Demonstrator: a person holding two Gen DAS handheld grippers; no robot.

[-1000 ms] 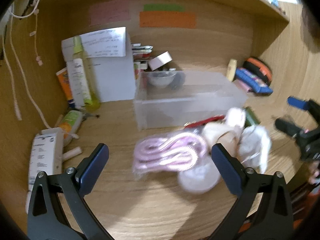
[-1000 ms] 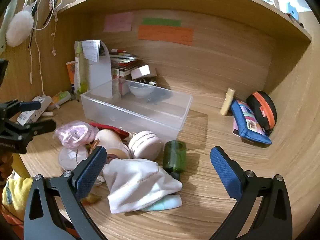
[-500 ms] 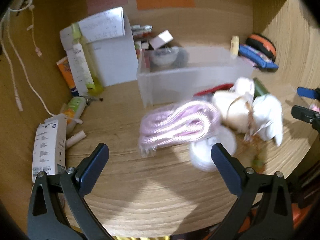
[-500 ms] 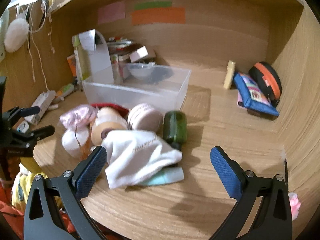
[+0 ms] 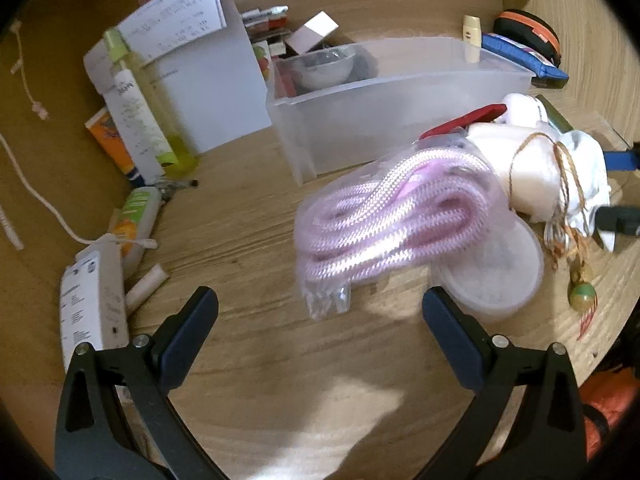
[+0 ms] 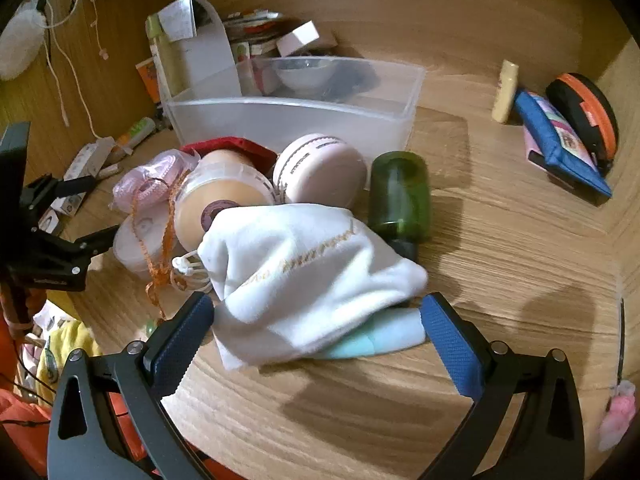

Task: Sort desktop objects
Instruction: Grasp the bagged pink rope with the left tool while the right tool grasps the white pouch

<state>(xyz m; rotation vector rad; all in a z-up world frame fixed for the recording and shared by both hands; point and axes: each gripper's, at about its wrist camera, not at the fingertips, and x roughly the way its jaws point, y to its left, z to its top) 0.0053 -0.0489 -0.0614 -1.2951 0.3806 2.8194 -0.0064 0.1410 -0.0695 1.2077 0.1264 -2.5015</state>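
White drawstring pouch (image 6: 304,276) lay near the front edge of the desk (image 6: 500,248), just ahead of the right gripper (image 6: 316,332), whose jaws stood apart and empty. It looked soft and light; gripping its bunched body seemed safest. Left gripper (image 5: 320,320) was likewise spread, facing the bagged pink cord (image 5: 392,216). The pouch hid most of a turquoise item (image 6: 376,340) beneath.

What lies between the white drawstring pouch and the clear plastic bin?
In the right wrist view: a round pink case and a cream jar lie between white pouch and clear bin.
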